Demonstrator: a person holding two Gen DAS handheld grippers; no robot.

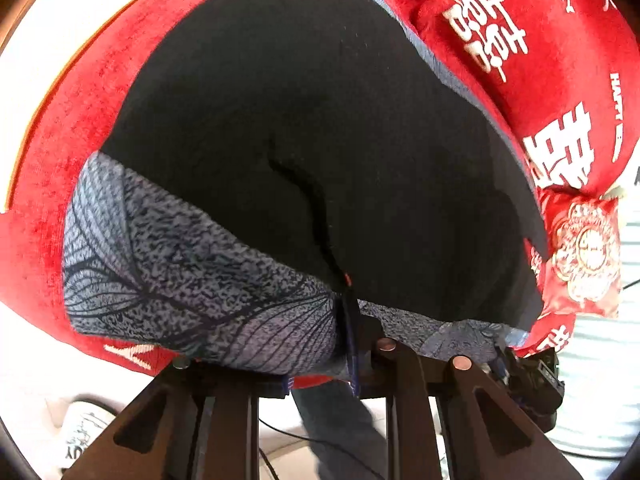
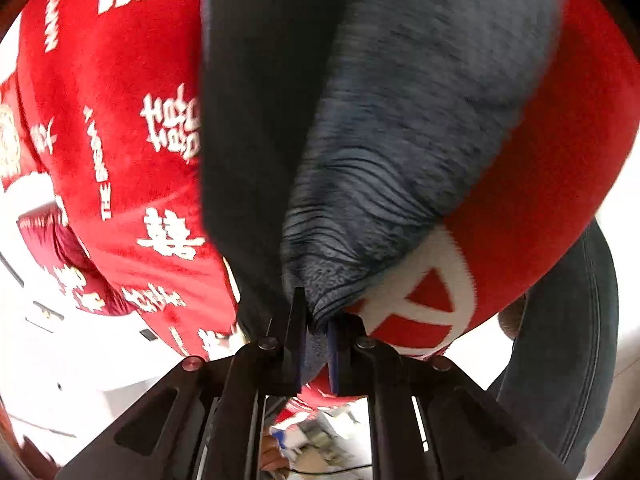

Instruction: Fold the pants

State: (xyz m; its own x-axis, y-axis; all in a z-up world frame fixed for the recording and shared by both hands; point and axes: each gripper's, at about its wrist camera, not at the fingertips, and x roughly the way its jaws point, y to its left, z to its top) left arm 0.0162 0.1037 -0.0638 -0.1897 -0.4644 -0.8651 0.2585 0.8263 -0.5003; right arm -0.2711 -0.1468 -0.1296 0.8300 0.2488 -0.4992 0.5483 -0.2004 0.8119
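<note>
both the left gripper and right gripper are pinching the pants hem; soft, limp cloth is draping, best held at corners.

Red printed blanket, white floor

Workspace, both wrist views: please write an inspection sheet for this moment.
Surface: red blanket with white characters, on a bed.
Job's things: pants, black with grey leaf-print fabric, lying on the blanket.
Clutter: red pillow with white pattern, at the right edge.
Grippers: left gripper shut on pants; right gripper shut on pants.
Cables: thin black cable on the floor.
Surroundings: white shoe, person's jeans leg.
</note>
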